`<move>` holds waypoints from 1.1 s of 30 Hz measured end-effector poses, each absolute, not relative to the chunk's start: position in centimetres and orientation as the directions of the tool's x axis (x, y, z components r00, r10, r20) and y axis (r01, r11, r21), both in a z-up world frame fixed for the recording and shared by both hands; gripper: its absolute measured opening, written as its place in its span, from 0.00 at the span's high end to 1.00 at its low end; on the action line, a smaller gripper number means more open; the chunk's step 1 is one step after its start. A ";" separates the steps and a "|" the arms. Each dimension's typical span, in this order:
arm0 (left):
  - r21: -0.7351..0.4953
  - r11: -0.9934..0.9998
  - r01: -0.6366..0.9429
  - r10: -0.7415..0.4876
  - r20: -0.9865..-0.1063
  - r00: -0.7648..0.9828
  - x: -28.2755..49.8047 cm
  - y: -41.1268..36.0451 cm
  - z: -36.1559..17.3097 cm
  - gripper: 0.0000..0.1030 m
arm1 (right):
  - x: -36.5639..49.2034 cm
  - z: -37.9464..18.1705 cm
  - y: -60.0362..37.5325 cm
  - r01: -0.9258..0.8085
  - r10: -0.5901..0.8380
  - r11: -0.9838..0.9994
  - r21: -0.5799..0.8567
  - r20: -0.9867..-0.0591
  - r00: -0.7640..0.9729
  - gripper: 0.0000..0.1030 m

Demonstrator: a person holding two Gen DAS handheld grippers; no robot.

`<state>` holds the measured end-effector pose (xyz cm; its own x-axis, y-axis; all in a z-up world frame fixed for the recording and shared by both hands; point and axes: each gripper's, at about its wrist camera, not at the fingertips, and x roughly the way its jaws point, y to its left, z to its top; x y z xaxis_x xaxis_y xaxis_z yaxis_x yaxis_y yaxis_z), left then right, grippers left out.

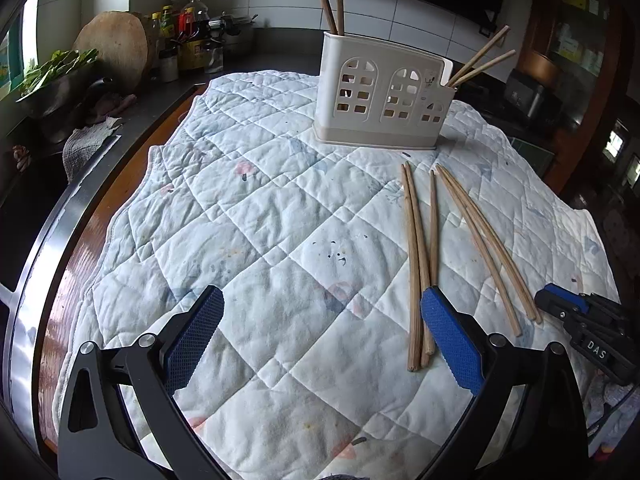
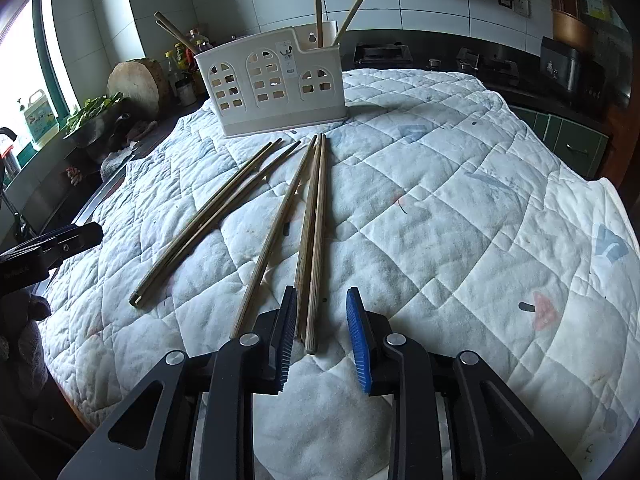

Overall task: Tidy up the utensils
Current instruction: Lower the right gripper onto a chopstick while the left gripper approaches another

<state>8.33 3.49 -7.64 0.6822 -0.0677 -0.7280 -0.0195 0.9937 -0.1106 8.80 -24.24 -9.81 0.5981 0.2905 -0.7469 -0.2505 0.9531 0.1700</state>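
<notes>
A white holder [image 2: 272, 88] with arched cut-outs stands upright at the far side of a quilted cloth [image 2: 460, 208] spread over the desk. It already carries four chopsticks: two lean out of one end compartment, two out of the other. Five loose chopsticks [image 2: 280, 216] lie on the cloth just in front of the holder, their thin tips pointing toward it and fanning apart toward the near side.

The right claw [image 2: 322, 336] sits low at the blunt ends, well back from the holder. Its jaws stand narrow but not closed, straddling the ends of the two chopsticks that lie side by side [image 2: 314, 248]; whether the left pad already touches the nearer one I cannot tell. The left claw [image 1: 322, 334] hangs wide and holds nothing, its right pad just beside the thick ends of those same sticks [image 1: 418, 272].

The step in hand looks like picking up that pair. To do it well, I would keep both sticks inside the gap and close squarely across them so they do not roll over each other. The single stick [image 2: 272, 240] lying just beside the pair should stay outside the pads. A grip so near the blunt ends will probably let the long tips droop, so the lift toward the holder should be slow and level, tips kept above its rim.
</notes>
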 end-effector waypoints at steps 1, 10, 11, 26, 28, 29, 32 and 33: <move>-0.111 0.994 -0.019 -0.068 -0.728 0.682 8.3 3.5 -7.7 0.05 | 8.9 -9.9 -24.2 -0.252 0.289 0.953 0.167 -0.749 0.597 0.80; -0.101 0.995 0.000 -0.074 -0.736 0.673 8.4 3.1 -8.2 0.06 | 9.6 -10.5 -23.7 -0.245 0.267 0.958 0.148 -0.768 0.583 0.88; -0.103 0.995 0.003 -0.078 -0.738 0.671 8.5 3.0 -8.3 0.06 | 9.7 -10.5 -23.7 -0.244 0.268 0.958 0.150 -0.769 0.580 0.88; -0.114 0.987 0.112 -0.159 -0.775 0.611 9.7 -0.2 -10.0 0.50 | 10.3 -11.0 -23.5 -0.246 0.256 0.960 0.135 -0.780 0.571 0.91; -0.115 0.986 0.124 -0.167 -0.780 0.603 9.9 -0.5 -10.1 0.54 | 10.4 -11.0 -23.5 -0.246 0.257 0.960 0.137 -0.780 0.570 0.91; -0.119 0.984 0.130 -0.174 -0.782 0.599 10.1 -0.7 -10.2 0.56 | 10.3 -11.0 -23.5 -0.246 0.257 0.960 0.136 -0.780 0.570 0.91; -0.119 0.983 0.143 -0.181 -0.791 0.584 10.3 -1.1 -10.5 0.60 | 10.3 -11.0 -23.5 -0.246 0.258 0.960 0.138 -0.780 0.570 0.91; -0.121 0.982 0.145 -0.184 -0.792 0.582 10.4 -1.1 -10.6 0.60 | 10.3 -11.0 -23.5 -0.246 0.259 0.959 0.138 -0.780 0.570 0.91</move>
<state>10.37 -1.13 -10.57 0.5817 -0.1835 -0.7924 0.1446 0.9820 -0.1213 10.35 -23.49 -10.98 0.5695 0.2587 -0.7802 -0.2464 0.9593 0.1383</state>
